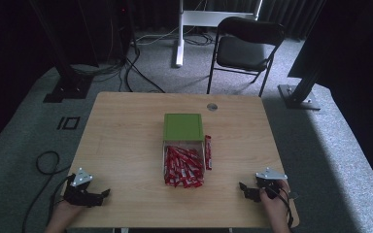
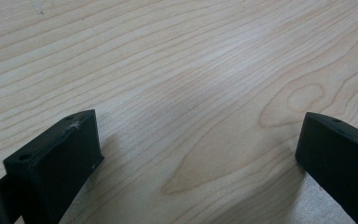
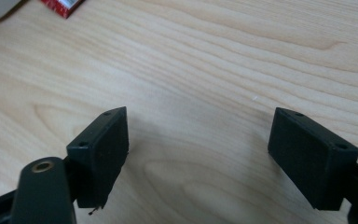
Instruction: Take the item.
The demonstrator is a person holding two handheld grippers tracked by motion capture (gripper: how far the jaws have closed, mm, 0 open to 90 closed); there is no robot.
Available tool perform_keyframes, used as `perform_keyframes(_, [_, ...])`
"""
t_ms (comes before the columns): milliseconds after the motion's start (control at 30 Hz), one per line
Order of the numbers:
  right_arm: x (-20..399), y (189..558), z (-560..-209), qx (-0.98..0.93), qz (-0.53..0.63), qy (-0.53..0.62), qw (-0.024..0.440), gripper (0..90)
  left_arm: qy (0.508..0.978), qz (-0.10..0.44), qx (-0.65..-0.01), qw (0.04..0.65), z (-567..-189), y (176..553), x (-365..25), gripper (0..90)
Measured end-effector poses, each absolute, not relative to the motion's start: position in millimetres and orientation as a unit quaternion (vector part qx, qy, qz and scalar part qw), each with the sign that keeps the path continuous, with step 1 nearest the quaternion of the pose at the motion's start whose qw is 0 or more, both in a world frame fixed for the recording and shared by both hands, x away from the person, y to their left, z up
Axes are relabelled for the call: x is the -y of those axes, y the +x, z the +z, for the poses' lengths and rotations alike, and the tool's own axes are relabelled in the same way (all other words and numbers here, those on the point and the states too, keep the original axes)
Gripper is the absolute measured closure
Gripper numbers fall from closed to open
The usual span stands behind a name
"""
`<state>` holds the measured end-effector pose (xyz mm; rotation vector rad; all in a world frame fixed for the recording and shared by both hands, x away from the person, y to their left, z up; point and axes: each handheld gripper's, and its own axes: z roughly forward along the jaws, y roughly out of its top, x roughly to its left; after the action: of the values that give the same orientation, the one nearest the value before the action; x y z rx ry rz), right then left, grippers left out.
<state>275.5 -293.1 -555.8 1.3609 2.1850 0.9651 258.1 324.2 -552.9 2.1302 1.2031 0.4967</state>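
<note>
Both hand-held grippers, left hand-held gripper (image 1: 103, 194) and right hand-held gripper (image 1: 243, 188), gape over bare table (image 1: 126, 145) corners.

Left gripper (image 1: 102, 194) low at the near left, held in left hand (image 1: 63, 213), jaws spread wide, nothing between them. Right gripper (image 1: 244, 189) at the near right in right hand (image 1: 274, 201), jaws likewise wide apart, empty.

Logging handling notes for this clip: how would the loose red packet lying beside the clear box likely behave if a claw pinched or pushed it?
The loose red packet is a thin flat strip, so it probably weighs little and flexes when lifted by one end. Lying flat on the wooden table, it would likely slide, not roll or tip. Its low profile may make it hard to get under; its wrapper could be slippery, but the high view cannot confirm that.
</note>
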Motion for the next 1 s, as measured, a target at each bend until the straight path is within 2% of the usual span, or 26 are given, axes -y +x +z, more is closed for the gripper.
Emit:
perform_keyframes(400, [298.2, 265.8, -558.3, -0.803, 0.352, 0.442, 0.19, 15.6, 0.809, 0.189, -0.457, 0.317, -552.9, 258.1, -324.2, 0.7])
perform_keyframes(500, [299.8, 264.4, -558.5, -0.799, 0.348, 0.451, 0.192, 13.2, 0.809, 0.189, -0.457, 0.317, -552.9, 258.1, -324.2, 0.7])
perform_keyframes(1000, [301.4, 257.8, -558.8, -0.783, 0.342, 0.478, 0.203, 12.9, 0.809, 0.189, -0.457, 0.317, -553.0, 258.1, -324.2, 0.7])
